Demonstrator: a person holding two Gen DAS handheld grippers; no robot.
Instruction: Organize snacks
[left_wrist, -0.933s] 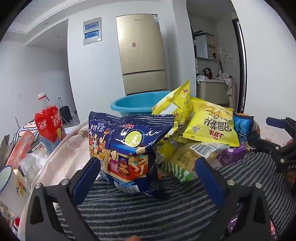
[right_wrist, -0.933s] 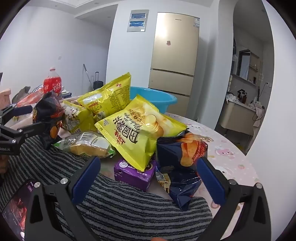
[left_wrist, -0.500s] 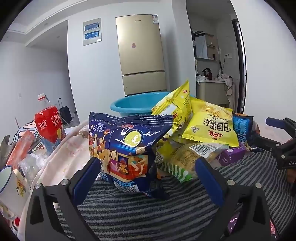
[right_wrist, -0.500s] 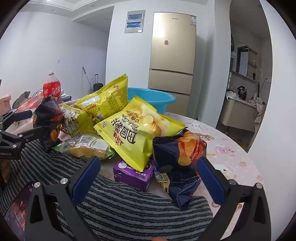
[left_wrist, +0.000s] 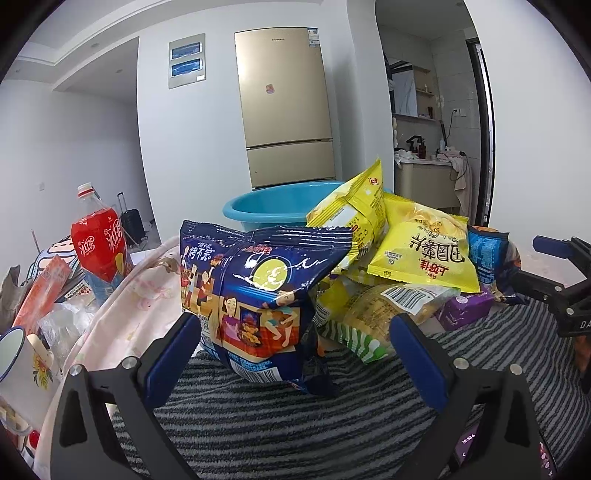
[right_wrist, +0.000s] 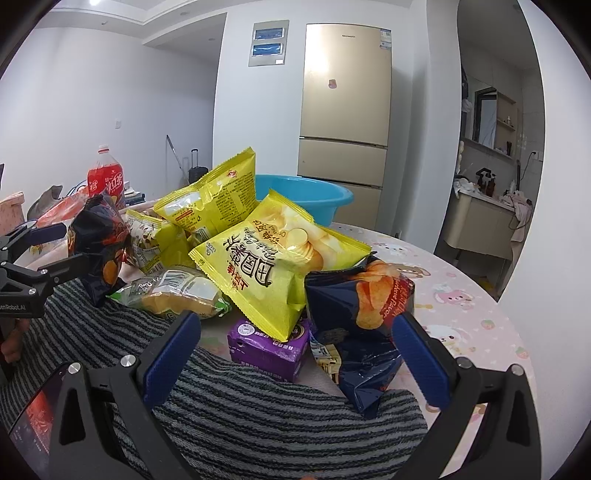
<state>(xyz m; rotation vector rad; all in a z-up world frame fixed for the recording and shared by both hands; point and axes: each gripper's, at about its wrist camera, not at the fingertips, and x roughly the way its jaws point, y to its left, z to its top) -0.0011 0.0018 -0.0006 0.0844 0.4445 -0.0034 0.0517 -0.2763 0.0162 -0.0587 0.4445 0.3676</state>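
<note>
A dark blue snack bag (left_wrist: 258, 295) stands upright on the striped cloth, between the fingers of my left gripper (left_wrist: 295, 350), which is open and not squeezing it. Behind it a pile holds two yellow chip bags (left_wrist: 421, 254) (left_wrist: 354, 206), a clear green-trimmed bag (left_wrist: 380, 310) and a purple box (left_wrist: 465, 310). A blue basin (left_wrist: 280, 206) sits behind the pile. My right gripper (right_wrist: 295, 350) is open just short of the purple box (right_wrist: 267, 341) and a crumpled navy chip bag (right_wrist: 362, 314). The left gripper (right_wrist: 62, 247) shows at the left edge.
A red soda bottle (left_wrist: 99, 247), an enamel mug (left_wrist: 18, 362) and orange packets crowd the table's left side. A grey striped cloth (right_wrist: 258, 413) covers the near edge, with a phone (right_wrist: 33, 417) on it. Pink tablecloth (right_wrist: 461, 295) lies bare to the right.
Hardly anything: both grippers stay open in nearly the same place, with only a slight drift of the right view. No bag has moved.
</note>
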